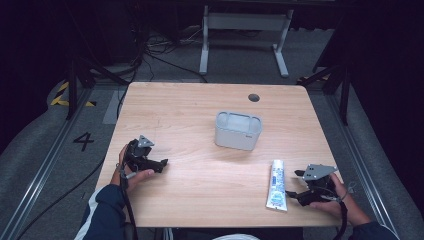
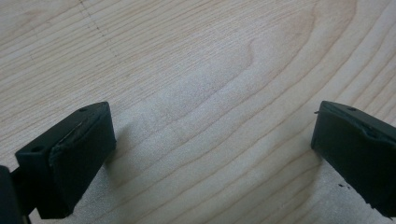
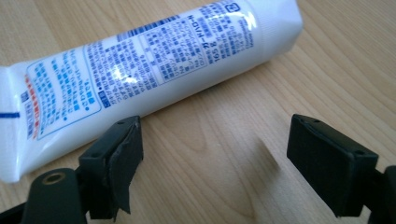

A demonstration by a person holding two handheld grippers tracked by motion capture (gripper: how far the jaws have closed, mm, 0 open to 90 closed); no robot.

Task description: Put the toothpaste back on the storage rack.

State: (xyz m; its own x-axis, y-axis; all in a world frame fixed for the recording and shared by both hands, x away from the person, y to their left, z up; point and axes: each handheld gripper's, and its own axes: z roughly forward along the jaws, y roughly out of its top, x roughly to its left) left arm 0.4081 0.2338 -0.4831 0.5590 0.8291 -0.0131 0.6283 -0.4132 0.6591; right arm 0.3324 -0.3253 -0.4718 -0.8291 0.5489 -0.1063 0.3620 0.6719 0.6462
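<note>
Here, a light wooden rectangular table (image 1: pixel 200 175) with a small dark round hole (image 1: pixel 254 97) near its far edge is seen from the high view, and a pale grey rounded plastic container (image 1: pixel 238 130) with an open top is stood upright near its middle. A white toothpaste tube with blue print (image 1: pixel 277 185) is laid flat on the near right part of the table, its length running away from the person and its white cap toward the far end. The right gripper (image 1: pixel 300 185) is held by the person's right hand (image 1: pixel 337 197) just beside the tube on its right, low over the wood, with its grey three-cornered plate (image 1: pixel 317 171) turned upward. In the right gripper view its two black jaws are seen set wide apart with bare wood between them; the tube (image 3: pixel 140 70) is lying just past the left-hand jaw, and whether that jaw touches it cannot be told. The left gripper (image 1: pixel 161 165) is held by the left hand (image 1: pixel 131 172) at the near left of the table, well apart from the container and the tube. In the left gripper view its jaws are likewise spread wide, nothing is gripped, and plain wood grain (image 2: pixel 210 93) is seen between them
</note>
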